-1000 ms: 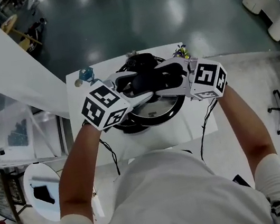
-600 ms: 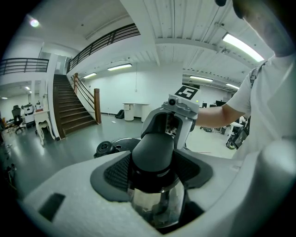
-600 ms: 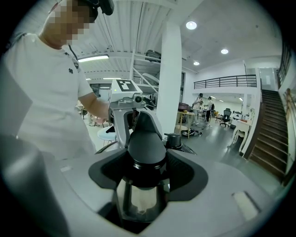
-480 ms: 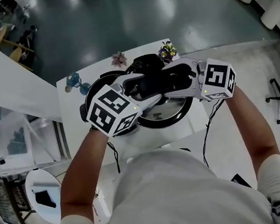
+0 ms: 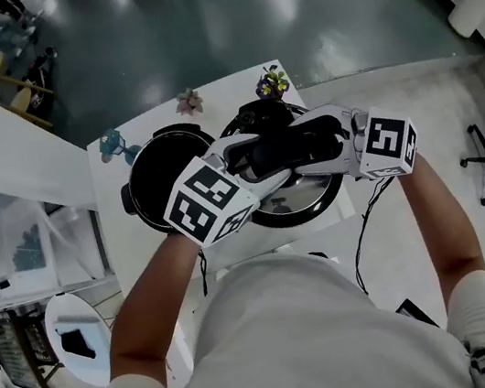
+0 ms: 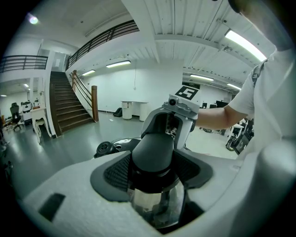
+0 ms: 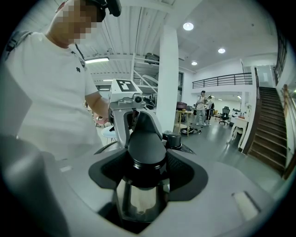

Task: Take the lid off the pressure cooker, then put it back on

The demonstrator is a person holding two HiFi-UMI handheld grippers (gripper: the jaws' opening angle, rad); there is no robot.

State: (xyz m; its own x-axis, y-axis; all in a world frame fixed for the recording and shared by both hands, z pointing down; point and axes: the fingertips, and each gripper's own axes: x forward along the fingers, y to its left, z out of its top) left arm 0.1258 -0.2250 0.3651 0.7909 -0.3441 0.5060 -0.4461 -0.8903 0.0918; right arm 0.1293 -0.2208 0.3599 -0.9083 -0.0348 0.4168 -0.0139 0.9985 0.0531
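Jointly left tool [image 5: 255, 160] and right tool [image 5: 306, 145] clamp one lid [image 5: 296, 194], seemingly aloft.

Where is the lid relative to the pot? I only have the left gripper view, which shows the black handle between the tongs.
Observer: In the head view the lid is off, right of the open pot on the table.
Operator: Is the right gripper gripping too?
Observer: Yes. Its own view shows the right gripper clamped on the handle from the opposite end.
Operator: Anything else on the table?
Observer: Three small ornaments along its far edge.
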